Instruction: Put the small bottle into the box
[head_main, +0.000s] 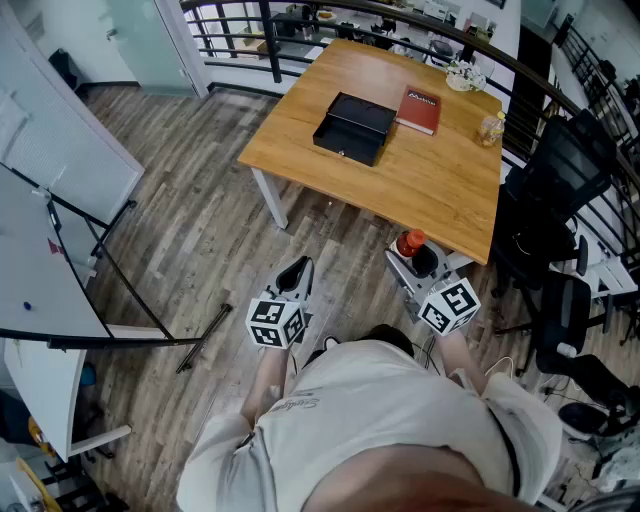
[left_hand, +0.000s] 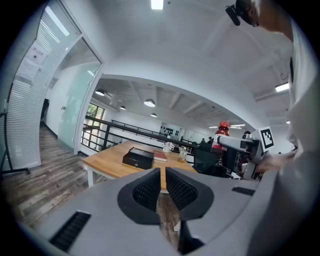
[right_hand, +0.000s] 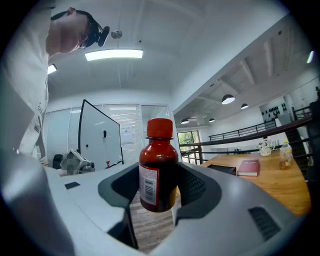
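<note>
As right gripper (right_hand: 158, 194) clamps bottle (right_hand: 159, 165) — upright, red-capped

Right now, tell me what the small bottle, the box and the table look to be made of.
The small bottle: dark reddish-brown with glossy highlights; glass or plastic, unclear. Its red cap looks like plastic. The box: matte black, crisp edges; probably metal or hard plastic. The table: wood or wood-look top, grain showing, satin sheen.
</note>
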